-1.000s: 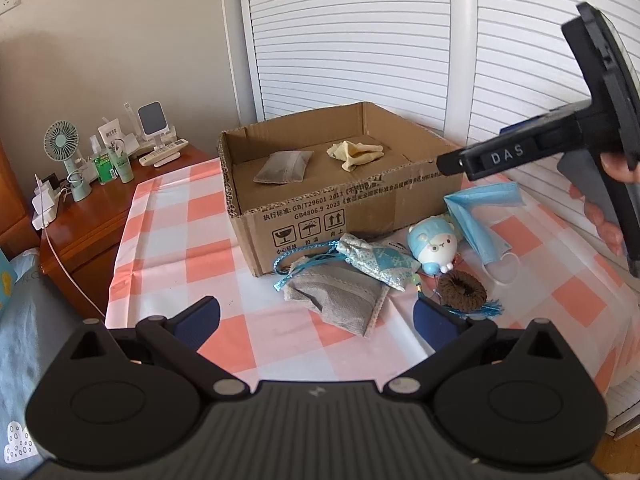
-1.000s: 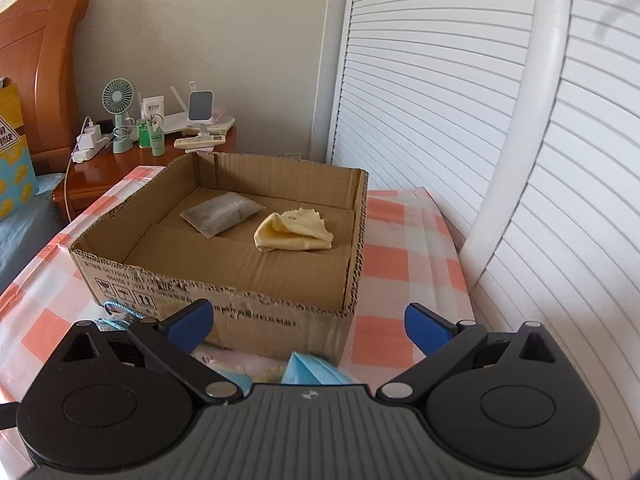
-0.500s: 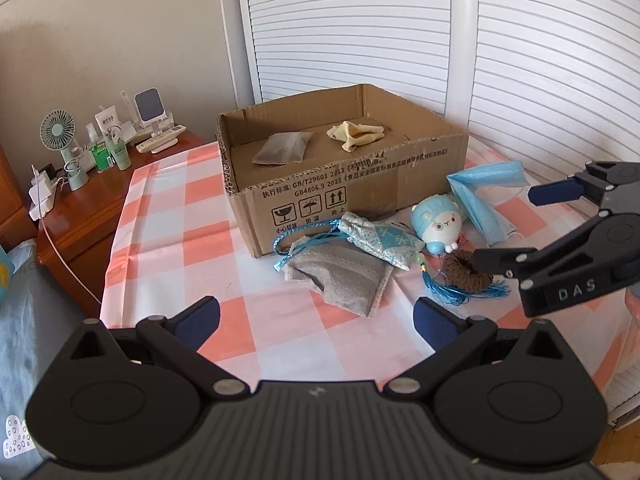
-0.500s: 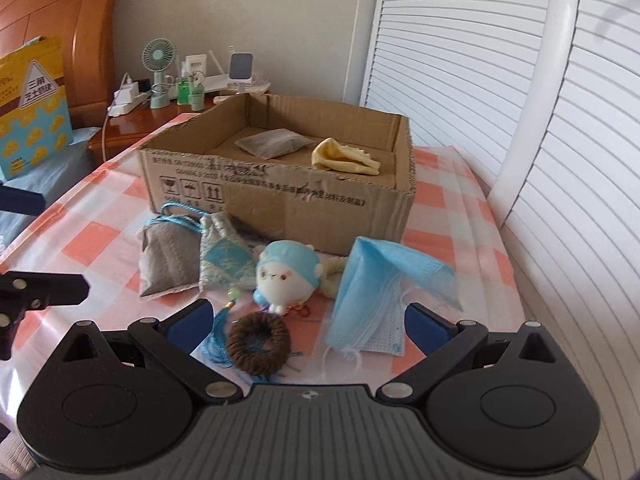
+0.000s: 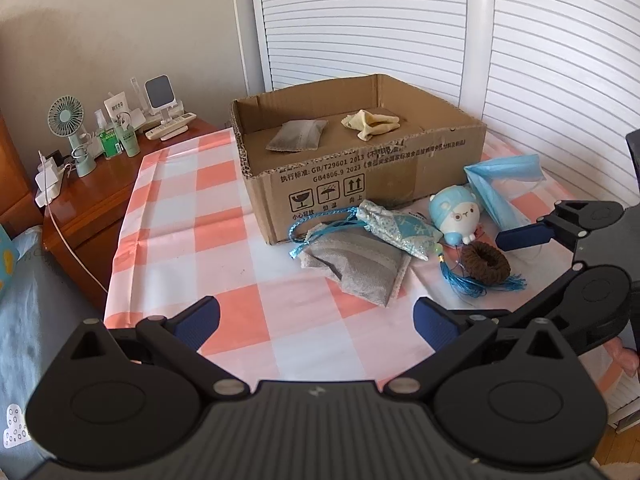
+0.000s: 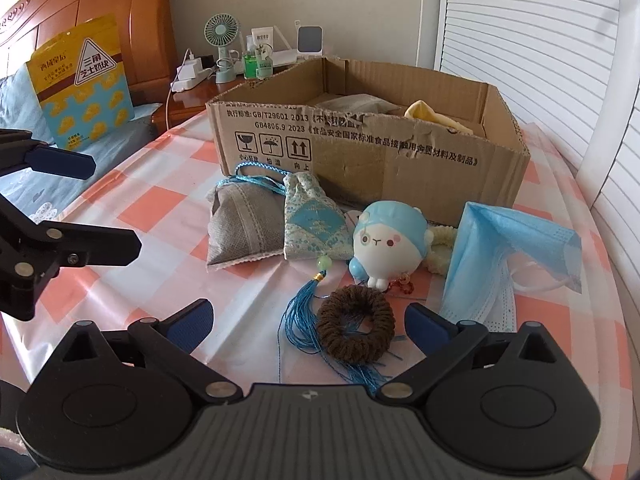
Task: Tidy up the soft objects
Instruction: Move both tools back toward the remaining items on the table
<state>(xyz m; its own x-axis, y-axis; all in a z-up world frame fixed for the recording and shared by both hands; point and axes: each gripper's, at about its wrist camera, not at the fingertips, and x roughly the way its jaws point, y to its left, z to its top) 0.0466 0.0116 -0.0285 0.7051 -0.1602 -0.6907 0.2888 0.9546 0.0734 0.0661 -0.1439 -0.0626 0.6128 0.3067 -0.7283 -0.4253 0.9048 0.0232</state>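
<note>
Left gripper (image 5: pixel 316 322) hovering over the checked-cloth bench (image 5: pixel 192 216), fingers apart, gripping nothing. Right gripper (image 6: pixel 307 320) hanging just above the brown knitted hair ring (image 6: pixel 356 328), fingers apart, straddling it without touching. Grey fabric pouch (image 6: pixel 240 224), blue patterned sachet (image 6: pixel 312 216), blue plush toy (image 6: pixel 386 240) and blue face mask (image 6: pixel 496 248) lying before the open cardboard box (image 6: pixel 400 160).

Left tool (image 5: pixel 316 320) hovers spread above the checkered surface (image 5: pixel 192 208); a grey pouch (image 5: pixel 360 264) lies before the cardboard box (image 5: pixel 360 176).
</note>
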